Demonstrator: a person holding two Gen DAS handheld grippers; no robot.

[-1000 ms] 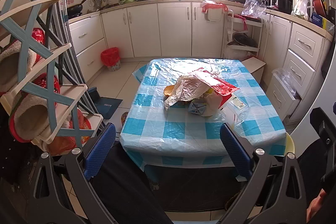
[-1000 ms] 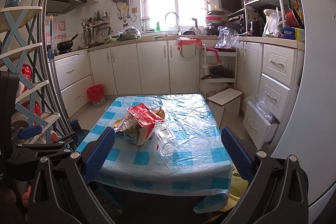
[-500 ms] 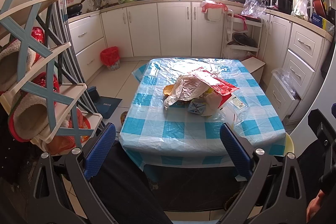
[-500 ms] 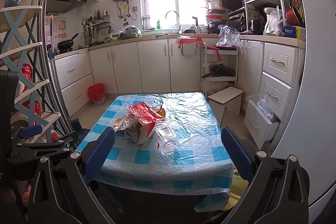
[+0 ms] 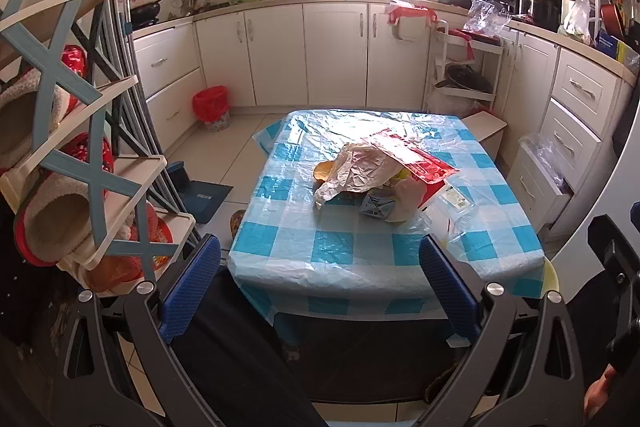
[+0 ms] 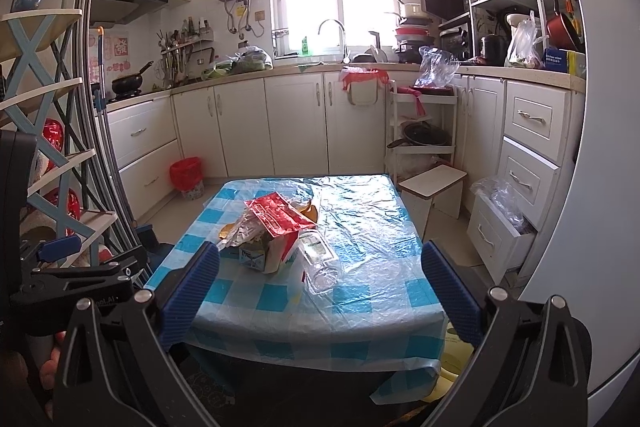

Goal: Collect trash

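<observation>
Your left gripper (image 5: 320, 273) is spread wide with nothing between its blue pads (image 5: 191, 281), held off the near edge of the table (image 5: 360, 259). Your right gripper (image 6: 320, 287) is likewise released and empty, also short of the near table edge, and apart from all trash.

The table carries a blue-and-white checked cloth under clear plastic sheeting. The trash sits in one heap near the middle of it: a crumpled paper wrapper (image 5: 356, 169) lies across the top, a flat red packet (image 5: 412, 157) leans over it, and a small printed carton (image 5: 378, 203) rests at the heap's near side. A clear plastic bottle (image 6: 320, 261) lies on its side just beside the heap, towards the right. An orange-brown item shows at the heap's far left edge; you cannot identify it from either view.

A red-lined waste bin (image 5: 211, 107) stands on the floor by the left cabinets, well apart from the table. A shoe rack (image 5: 80, 163) fills the left margin.
</observation>
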